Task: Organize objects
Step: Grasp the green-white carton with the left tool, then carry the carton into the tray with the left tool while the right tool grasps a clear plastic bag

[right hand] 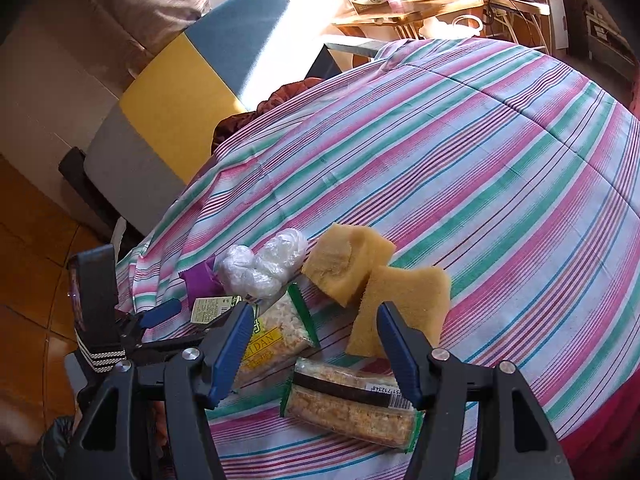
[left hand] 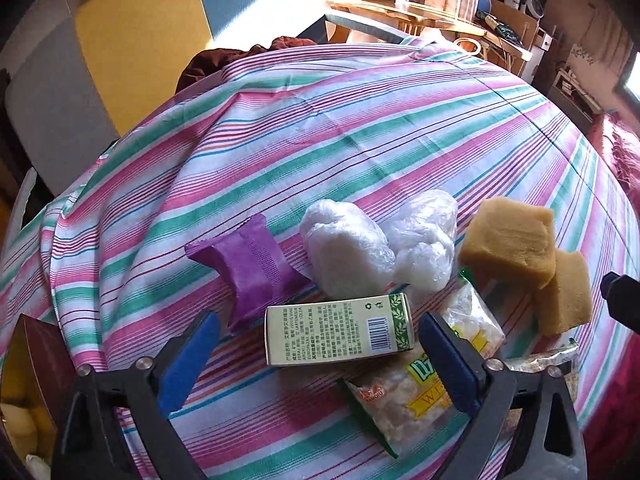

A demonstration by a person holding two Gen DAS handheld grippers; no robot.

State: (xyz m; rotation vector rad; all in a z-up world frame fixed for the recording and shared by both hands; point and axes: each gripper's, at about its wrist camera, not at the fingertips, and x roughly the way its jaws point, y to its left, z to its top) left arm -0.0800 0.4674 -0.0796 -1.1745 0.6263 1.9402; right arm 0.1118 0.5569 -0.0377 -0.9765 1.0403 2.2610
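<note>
Striped cloth in pink, green and white covers the tabletop; objects are clustered at its near edge.

Left tongs: released, blue pads spread wide, nothing pressed between them. No earlier view to compare. A pale green carton with a barcode and leaf print lies flat between the 2 pads, apart from both; the right-hand pad sits just beside its barcode end, the other pad stands clear of the opposite end. Beyond the carton: a purple packet, touching or nearly touching its far corner, then 2 wads of clear plastic wrap side by side. A snack bag of pale puffed pieces with a green and yellow label lies partly under the carton and under the right-hand pad.

Right tongs: also released, pads held apart at a moderate gap, gripping nothing. A wrapped cereal bar with a dark band and barcode lies on the cloth below and between the pads, clear of both. 2 tan sponges lie just beyond, 1 leaning on the other; the nearer one sits right behind the right-hand pad. Left tongs' frame shows at the left of this view, over the carton.
</note>
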